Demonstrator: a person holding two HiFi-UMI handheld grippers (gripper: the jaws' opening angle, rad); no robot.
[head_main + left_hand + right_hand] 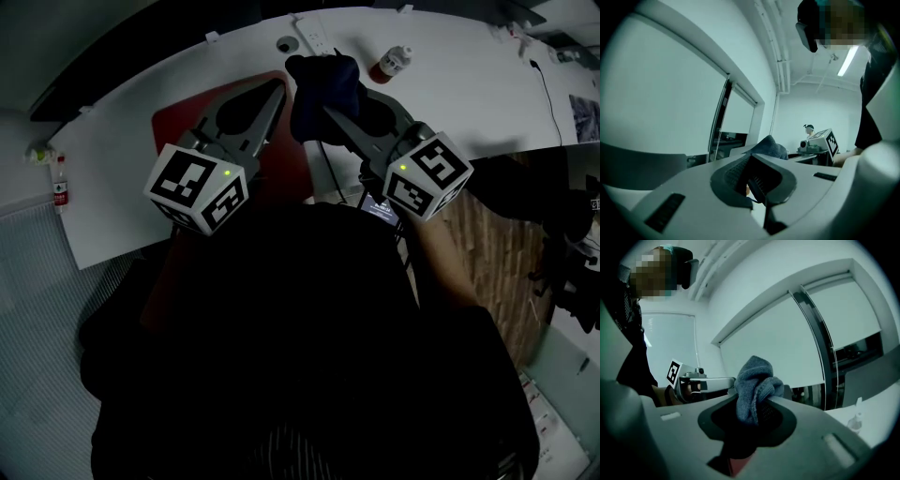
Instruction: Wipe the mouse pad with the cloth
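The white table (469, 103) lies bare to the right of the red rectangular mouse pad (178, 122). Along the table's far edge, a white power strip (313, 36) and a small red-labelled white bottle (391, 63) stand in the way. The bunched dark blue cloth (323, 86), clamped in the right gripper (330, 112), hangs above the pad's far right corner.

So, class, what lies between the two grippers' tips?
A bunched dark blue fabric cloth, clamped in the right gripper, beside the left gripper; the head view shows it.
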